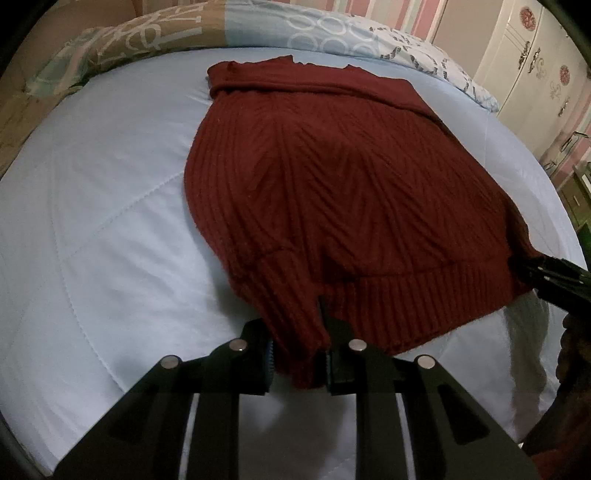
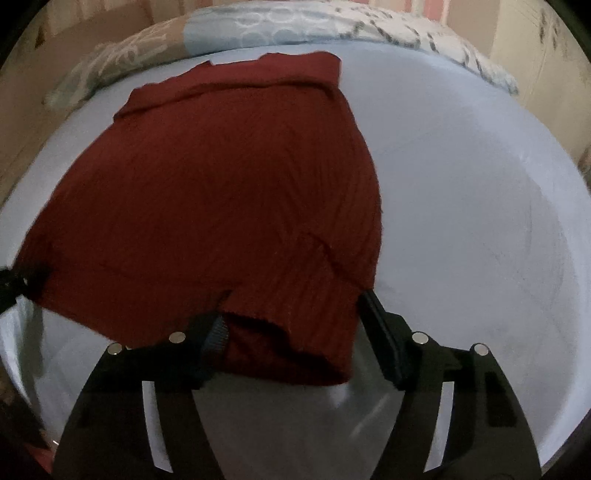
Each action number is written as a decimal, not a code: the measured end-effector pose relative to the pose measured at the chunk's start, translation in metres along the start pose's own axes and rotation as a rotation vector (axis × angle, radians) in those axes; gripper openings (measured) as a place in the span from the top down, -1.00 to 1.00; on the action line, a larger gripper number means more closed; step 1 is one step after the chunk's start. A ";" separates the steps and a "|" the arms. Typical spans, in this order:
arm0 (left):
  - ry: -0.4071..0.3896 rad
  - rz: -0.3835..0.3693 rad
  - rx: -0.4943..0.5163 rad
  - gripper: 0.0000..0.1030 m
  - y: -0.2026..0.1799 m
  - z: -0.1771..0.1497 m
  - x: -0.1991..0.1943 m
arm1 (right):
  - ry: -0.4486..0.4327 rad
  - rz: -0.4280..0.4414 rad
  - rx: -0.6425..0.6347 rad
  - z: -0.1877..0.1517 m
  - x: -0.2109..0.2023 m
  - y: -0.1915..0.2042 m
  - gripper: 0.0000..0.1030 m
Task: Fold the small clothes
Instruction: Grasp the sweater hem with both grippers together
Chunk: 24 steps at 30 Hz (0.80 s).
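A dark red ribbed knit sweater [image 1: 332, 177] lies on the pale blue bed quilt [image 1: 92, 221], its far end folded over near the pillows. My left gripper [image 1: 295, 354] is shut on the sweater's near left hem corner, with knit bunched between its fingers. My right gripper [image 2: 291, 339] has its jaws wider apart, with the near right hem corner [image 2: 295, 347] lying between them; the view is blurred. The sweater fills the left half of the right wrist view [image 2: 207, 206]. The right gripper's tip shows at the sweater's right edge in the left wrist view [image 1: 550, 273].
Patterned pillows [image 1: 332, 29] lie along the far end of the bed. A white wardrobe [image 1: 535, 66] stands at the far right. The quilt [image 2: 461, 184] stretches to the right of the sweater.
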<state>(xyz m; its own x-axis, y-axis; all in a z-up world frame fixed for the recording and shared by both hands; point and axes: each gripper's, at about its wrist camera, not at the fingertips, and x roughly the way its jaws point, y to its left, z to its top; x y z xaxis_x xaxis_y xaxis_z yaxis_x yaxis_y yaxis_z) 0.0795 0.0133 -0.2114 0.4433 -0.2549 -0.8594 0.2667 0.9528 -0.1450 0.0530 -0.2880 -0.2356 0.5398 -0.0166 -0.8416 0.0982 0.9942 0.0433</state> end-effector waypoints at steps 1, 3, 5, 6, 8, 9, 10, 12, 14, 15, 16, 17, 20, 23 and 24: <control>0.000 0.000 0.000 0.61 0.000 0.000 0.000 | 0.003 0.004 0.022 0.000 0.000 -0.005 -0.17; -0.001 -0.001 -0.001 0.61 0.000 0.000 0.000 | 0.008 0.010 0.051 -0.001 0.000 -0.014 0.04; -0.003 -0.003 -0.007 0.61 0.000 0.000 0.000 | 0.010 0.036 0.089 -0.002 -0.001 -0.025 0.43; -0.007 -0.003 -0.011 0.61 0.000 0.000 0.000 | 0.004 0.041 0.094 -0.002 -0.003 -0.028 0.54; -0.016 -0.001 -0.012 0.62 -0.001 -0.002 -0.002 | -0.012 0.051 0.083 -0.003 -0.008 -0.027 0.75; -0.022 0.001 -0.012 0.63 -0.001 -0.003 -0.003 | -0.021 0.049 0.067 -0.003 -0.010 -0.025 0.81; -0.027 0.001 -0.013 0.64 0.000 -0.004 -0.004 | -0.034 0.043 0.041 -0.005 -0.013 -0.021 0.85; -0.042 0.001 -0.022 0.68 0.002 -0.006 -0.007 | -0.066 0.035 -0.003 -0.007 -0.022 -0.013 0.86; -0.057 0.006 -0.028 0.69 0.005 -0.008 -0.012 | -0.088 0.034 -0.025 -0.010 -0.030 -0.008 0.86; -0.064 0.010 -0.027 0.70 0.005 -0.009 -0.015 | -0.092 0.037 -0.032 -0.011 -0.033 -0.006 0.86; -0.071 0.018 -0.024 0.70 0.006 -0.010 -0.018 | -0.098 0.043 -0.039 -0.012 -0.038 -0.004 0.86; -0.072 0.019 -0.024 0.70 0.006 -0.011 -0.020 | -0.102 0.047 -0.047 -0.013 -0.042 -0.003 0.87; -0.060 0.010 -0.034 0.71 0.011 -0.019 -0.027 | -0.109 0.067 -0.058 -0.021 -0.057 0.000 0.86; -0.068 0.018 -0.032 0.71 0.013 -0.029 -0.041 | -0.098 0.082 -0.088 -0.029 -0.069 0.006 0.87; -0.071 0.020 -0.030 0.71 0.013 -0.032 -0.046 | -0.096 0.081 -0.101 -0.032 -0.073 0.007 0.87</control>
<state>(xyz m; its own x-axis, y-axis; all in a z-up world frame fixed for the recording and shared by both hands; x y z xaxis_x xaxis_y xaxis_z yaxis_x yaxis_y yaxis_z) 0.0354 0.0426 -0.1894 0.5083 -0.2456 -0.8254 0.2320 0.9621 -0.1434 -0.0123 -0.2763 -0.1911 0.6203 0.0592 -0.7822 -0.0312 0.9982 0.0508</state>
